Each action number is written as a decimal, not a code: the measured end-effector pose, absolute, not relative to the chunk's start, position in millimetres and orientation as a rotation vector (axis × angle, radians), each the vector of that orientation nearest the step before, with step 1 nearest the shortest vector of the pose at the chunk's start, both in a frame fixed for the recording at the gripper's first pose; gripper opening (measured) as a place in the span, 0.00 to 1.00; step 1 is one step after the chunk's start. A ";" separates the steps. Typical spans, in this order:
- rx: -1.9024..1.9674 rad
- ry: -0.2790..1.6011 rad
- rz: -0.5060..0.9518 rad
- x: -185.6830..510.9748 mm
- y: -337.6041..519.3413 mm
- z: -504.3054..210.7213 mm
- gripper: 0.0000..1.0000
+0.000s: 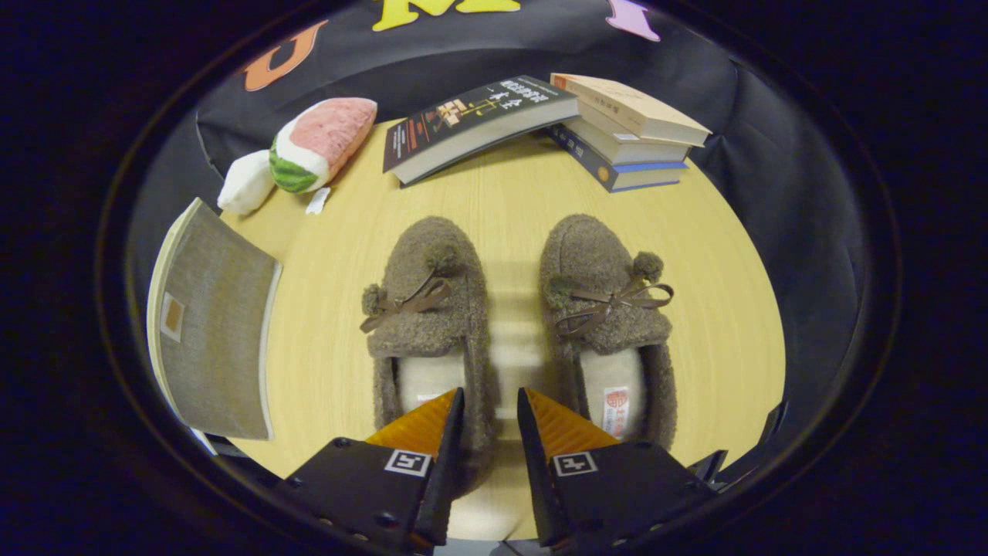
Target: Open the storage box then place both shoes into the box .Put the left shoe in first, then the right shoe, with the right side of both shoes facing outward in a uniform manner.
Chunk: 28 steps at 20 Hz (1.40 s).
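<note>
Fuzzy brown left slipper (429, 309) sits near our tool (491, 409), whose fingers gape around its inner side wall, ready to lift it

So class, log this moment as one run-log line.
gripper: open, above heel wall of left shoe | right shoe: beside, untouched | storage box: shut

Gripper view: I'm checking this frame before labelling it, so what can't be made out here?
- Left shoe: heel hidden behind the fingers.
- Gripper: whether it grips the shoe's side is unclear.
- Storage box: near corner is cut off; open or closed, unclear.
- Right shoe: insole label too small.
</note>
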<state>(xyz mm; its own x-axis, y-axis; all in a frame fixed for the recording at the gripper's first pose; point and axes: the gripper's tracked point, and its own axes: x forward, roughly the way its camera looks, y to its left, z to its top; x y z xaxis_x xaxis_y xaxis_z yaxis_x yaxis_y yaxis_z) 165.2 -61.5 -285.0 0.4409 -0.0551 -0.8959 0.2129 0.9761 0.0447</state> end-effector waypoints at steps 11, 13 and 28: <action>0.206 1.143 -0.172 160.2 -42.5 -260.2 0.00; 0.187 1.120 -0.172 153.7 -35.5 -238.1 0.01; 0.216 0.794 -0.066 116.1 148.2 -25.2 0.00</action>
